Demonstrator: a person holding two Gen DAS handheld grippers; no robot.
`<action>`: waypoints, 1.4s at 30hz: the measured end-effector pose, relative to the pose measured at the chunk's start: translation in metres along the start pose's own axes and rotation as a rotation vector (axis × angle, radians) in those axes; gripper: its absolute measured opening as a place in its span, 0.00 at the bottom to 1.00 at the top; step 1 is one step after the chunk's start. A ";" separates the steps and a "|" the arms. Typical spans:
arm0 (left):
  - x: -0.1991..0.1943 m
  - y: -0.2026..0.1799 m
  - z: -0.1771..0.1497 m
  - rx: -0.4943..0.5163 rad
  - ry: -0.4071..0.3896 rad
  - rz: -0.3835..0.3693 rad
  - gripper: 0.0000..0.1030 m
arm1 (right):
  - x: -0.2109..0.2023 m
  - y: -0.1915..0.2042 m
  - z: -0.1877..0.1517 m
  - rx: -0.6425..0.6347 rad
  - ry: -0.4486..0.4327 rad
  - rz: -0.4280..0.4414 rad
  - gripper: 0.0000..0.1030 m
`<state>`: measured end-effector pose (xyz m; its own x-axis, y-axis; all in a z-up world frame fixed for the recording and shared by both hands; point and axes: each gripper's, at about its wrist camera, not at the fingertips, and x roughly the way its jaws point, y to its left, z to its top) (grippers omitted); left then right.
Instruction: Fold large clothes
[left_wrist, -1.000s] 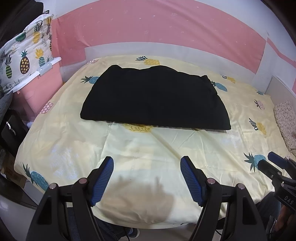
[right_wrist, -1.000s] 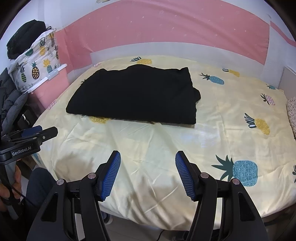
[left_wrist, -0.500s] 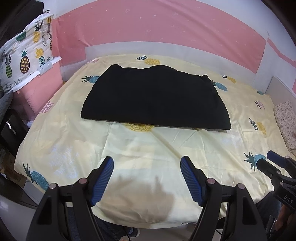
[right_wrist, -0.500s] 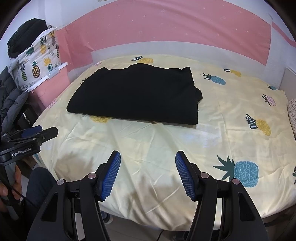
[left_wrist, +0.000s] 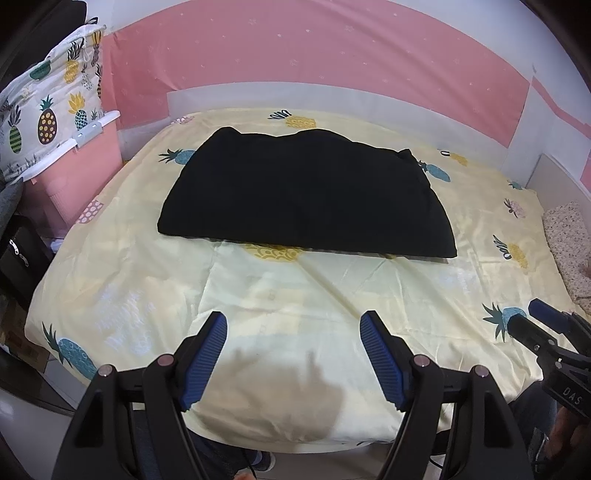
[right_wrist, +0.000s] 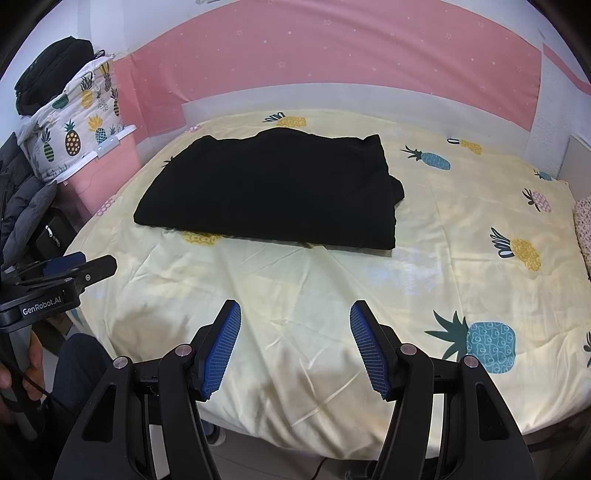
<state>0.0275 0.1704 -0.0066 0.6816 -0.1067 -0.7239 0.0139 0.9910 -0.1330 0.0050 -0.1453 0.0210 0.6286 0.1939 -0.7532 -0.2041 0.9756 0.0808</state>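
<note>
A: Checking last second: nothing moved. Garment (left_wrist: 303, 192) sits folded mid-bed (left_wrist: 295, 295), same spot.
B: Grippers?
A: Left gripper (left_wrist: 293, 334) and right gripper (right_wrist: 295, 325) both spread wide, empty, hovering at near edge. Fold looks finished, or another pending.

Folded garment (left_wrist: 303, 195) is lying mid-bed (left_wrist: 280, 302), toward the far edge; storage box (left_wrist: 79, 173) is sitting just off the bed's left edge.
</note>
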 end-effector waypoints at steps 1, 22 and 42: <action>0.000 0.000 -0.001 -0.003 0.002 -0.002 0.74 | 0.000 0.000 0.000 0.000 0.000 0.000 0.60; -0.005 -0.008 -0.002 0.023 0.003 0.034 0.74 | -0.001 0.002 -0.002 0.002 -0.002 0.001 0.60; -0.001 -0.014 -0.005 0.032 0.030 0.041 0.74 | -0.003 0.004 -0.004 0.004 -0.001 0.000 0.60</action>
<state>0.0231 0.1563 -0.0070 0.6601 -0.0674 -0.7482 0.0099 0.9967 -0.0810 -0.0013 -0.1421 0.0212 0.6293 0.1936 -0.7527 -0.2010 0.9761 0.0830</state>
